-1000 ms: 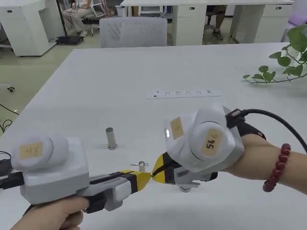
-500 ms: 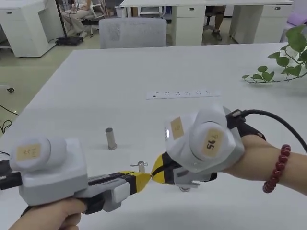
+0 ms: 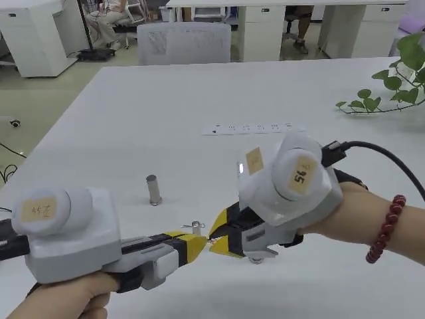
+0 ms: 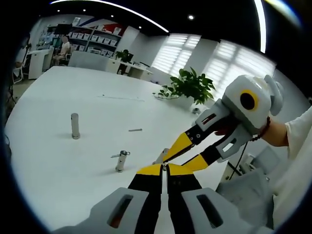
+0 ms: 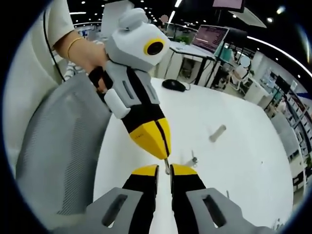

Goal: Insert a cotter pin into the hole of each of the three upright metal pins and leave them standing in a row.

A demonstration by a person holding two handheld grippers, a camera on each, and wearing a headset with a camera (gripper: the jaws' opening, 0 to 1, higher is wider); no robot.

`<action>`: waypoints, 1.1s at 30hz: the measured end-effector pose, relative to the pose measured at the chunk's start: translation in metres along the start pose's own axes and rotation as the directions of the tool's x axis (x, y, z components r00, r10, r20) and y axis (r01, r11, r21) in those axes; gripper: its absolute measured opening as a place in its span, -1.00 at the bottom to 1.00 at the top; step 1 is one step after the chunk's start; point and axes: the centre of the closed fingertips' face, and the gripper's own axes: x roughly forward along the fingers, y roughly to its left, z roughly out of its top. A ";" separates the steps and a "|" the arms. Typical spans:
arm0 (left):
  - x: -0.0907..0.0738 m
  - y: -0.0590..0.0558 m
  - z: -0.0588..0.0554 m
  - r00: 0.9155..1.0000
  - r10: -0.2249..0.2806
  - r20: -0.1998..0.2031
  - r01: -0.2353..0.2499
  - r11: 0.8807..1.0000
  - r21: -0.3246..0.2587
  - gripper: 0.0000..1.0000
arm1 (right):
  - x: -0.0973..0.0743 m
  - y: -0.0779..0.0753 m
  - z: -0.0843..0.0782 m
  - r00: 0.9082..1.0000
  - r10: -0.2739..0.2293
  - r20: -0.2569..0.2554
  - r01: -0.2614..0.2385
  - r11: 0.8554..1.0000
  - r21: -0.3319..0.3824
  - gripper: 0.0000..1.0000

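Three metal pins (image 4: 74,126) (image 4: 120,161) (image 4: 162,155), one loose cotter pin (image 4: 135,130); left tongs (image 4: 164,167) pinch another cotter pin (image 5: 167,165), right tongs (image 5: 167,168) narrow, grip unclear.

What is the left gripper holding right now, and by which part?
A thin metal piece, probably a cotter pin, pinched between the shut jaw tips of the left gripper; which end is gripped cannot be told.

White table (image 3: 119,119) — upright metal pin (image 3: 154,191), power strip (image 3: 252,129).

Lone pin (image 3: 154,191) left of cottered pin (image 3: 196,228); power strip (image 3: 252,129) behind both
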 end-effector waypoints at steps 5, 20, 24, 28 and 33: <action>-0.001 -0.002 -0.002 1.000 -0.013 -0.012 0.013 0.999 0.051 -1.00 | -0.004 0.002 0.000 0.999 0.038 0.025 -0.040 0.996 0.082 -0.71; -0.008 -0.020 -0.022 0.989 -0.098 -0.107 0.119 0.969 0.214 -1.00 | -0.021 0.019 -0.016 0.973 0.207 0.102 -0.228 0.931 0.284 -0.62; -0.009 -0.026 -0.027 0.983 -0.127 -0.135 0.157 0.956 0.247 -0.99 | -0.024 0.027 -0.017 0.955 0.264 0.135 -0.294 0.904 0.311 -0.62; -0.009 -0.035 -0.032 0.975 -0.159 -0.153 0.196 0.943 0.268 -0.99 | -0.026 0.033 -0.020 0.941 0.306 0.146 -0.337 0.888 0.312 -0.61; -0.010 -0.046 -0.035 0.963 -0.209 -0.168 0.251 0.924 0.289 -0.99 | -0.030 0.047 -0.019 0.920 0.358 0.159 -0.391 0.869 0.303 -0.60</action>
